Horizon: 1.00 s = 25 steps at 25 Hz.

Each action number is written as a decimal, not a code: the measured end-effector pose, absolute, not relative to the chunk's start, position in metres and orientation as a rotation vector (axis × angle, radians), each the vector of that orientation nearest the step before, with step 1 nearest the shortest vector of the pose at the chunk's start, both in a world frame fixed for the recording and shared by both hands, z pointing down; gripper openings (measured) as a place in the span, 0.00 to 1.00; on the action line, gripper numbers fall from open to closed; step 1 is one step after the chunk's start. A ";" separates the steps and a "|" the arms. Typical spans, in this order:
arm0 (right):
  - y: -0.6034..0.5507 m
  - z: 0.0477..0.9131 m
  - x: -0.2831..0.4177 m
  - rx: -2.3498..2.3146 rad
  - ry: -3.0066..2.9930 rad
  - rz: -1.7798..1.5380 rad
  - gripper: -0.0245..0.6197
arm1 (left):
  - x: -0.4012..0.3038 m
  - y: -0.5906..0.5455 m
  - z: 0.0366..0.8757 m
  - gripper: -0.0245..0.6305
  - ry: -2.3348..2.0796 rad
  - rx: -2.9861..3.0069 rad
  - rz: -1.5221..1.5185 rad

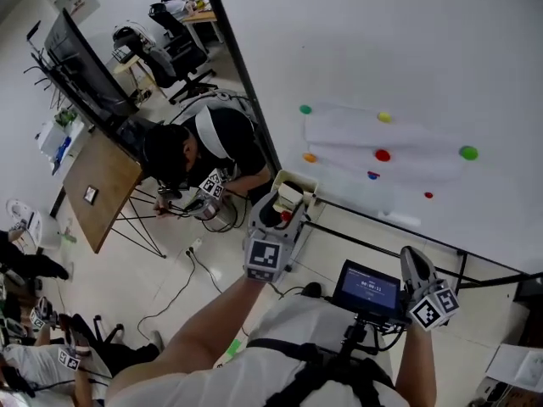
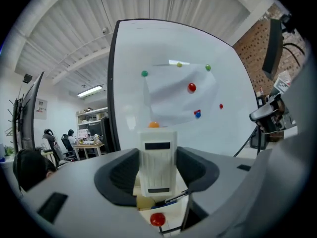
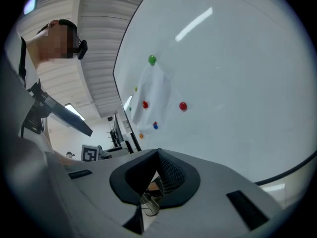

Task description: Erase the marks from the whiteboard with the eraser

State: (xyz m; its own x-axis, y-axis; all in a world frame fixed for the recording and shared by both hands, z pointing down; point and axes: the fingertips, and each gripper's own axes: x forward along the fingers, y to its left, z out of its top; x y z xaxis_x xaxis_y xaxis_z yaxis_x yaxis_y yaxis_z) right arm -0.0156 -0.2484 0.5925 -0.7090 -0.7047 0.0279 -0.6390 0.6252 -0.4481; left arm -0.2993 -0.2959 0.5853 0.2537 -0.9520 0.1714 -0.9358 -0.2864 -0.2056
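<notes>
The whiteboard (image 1: 407,49) stands upright ahead of me, with a white paper sheet (image 1: 382,147) pinned to it by coloured magnets, one of them red (image 1: 383,154). I make out no clear pen marks on it. My left gripper (image 1: 288,195) is shut on a white eraser (image 2: 158,165), held upright just short of the board's lower left corner. In the left gripper view the eraser stands between the dark pads (image 2: 121,175). My right gripper (image 1: 414,263) hangs lower right, away from the board, with its jaws shut on nothing (image 3: 158,157).
A person (image 1: 191,147) crouches on the floor by the board's left edge. A small lit screen (image 1: 367,288) is mounted in front of my chest. A wooden table (image 1: 97,185), office chairs (image 1: 174,53) and floor cables (image 1: 182,282) lie to the left. The board's black stand bars (image 1: 399,253) run below it.
</notes>
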 end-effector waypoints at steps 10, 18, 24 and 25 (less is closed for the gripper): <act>-0.271 0.539 0.020 -1.100 2.703 -0.476 0.06 | -0.223 -0.296 0.547 0.42 1.610 -2.727 -0.195; -0.245 0.512 0.111 -1.095 2.697 -0.358 0.06 | -0.101 -0.272 0.528 0.42 1.423 -2.773 -0.204; -0.213 0.484 0.157 -1.177 2.693 -0.328 0.06 | -0.050 -0.235 0.488 0.42 1.350 -2.711 -0.197; -0.211 0.473 0.162 -1.177 2.689 -0.305 0.06 | -0.048 -0.231 0.478 0.42 1.362 -2.695 -0.177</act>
